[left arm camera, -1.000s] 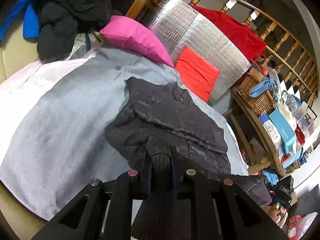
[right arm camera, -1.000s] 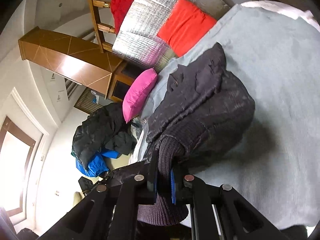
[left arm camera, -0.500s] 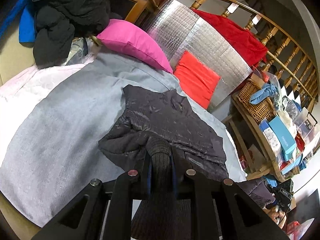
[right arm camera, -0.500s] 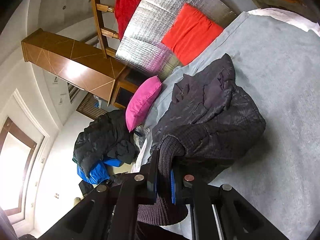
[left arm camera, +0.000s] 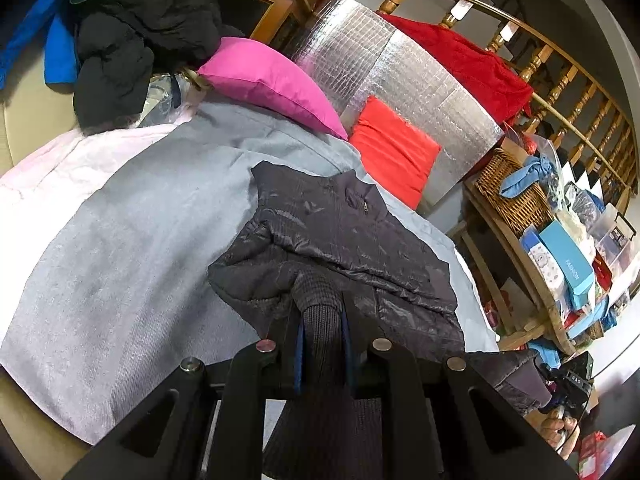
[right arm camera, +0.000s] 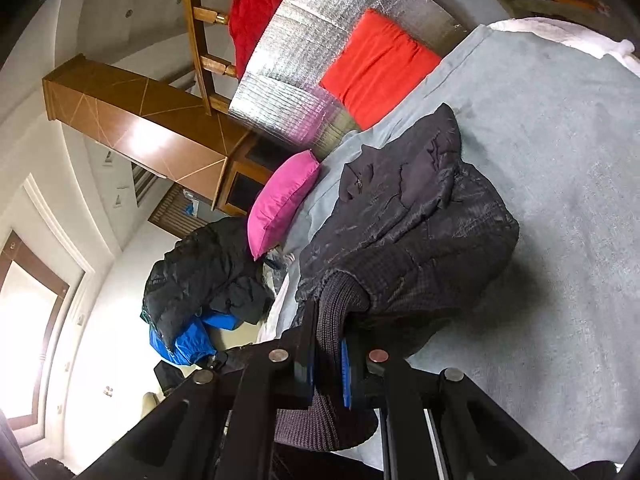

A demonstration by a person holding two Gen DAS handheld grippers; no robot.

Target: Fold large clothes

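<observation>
A dark quilted jacket [left arm camera: 340, 240] lies bunched on the grey sheet [left arm camera: 120, 260], collar toward the cushions. My left gripper [left arm camera: 322, 320] is shut on its ribbed knit trim [left arm camera: 322, 344], which runs between the fingers and hangs down behind them. In the right wrist view the same jacket [right arm camera: 420, 232] is doubled over into a thick fold on the sheet [right arm camera: 560, 200]. My right gripper [right arm camera: 330, 332] is shut on another stretch of ribbed knit trim [right arm camera: 338, 300], held just above the sheet.
A pink pillow [left arm camera: 272, 80], a red cushion [left arm camera: 394, 148] and a silver foil mat [left arm camera: 400, 68] stand at the bed's far end. Black and blue coats [left arm camera: 132, 32] pile at the far left. A cluttered wooden shelf with a wicker basket [left arm camera: 508, 196] lines the right.
Both grippers keep their hold on the knit trim. The views drift only slightly, and the jacket's bunched fold stays much as it was.
</observation>
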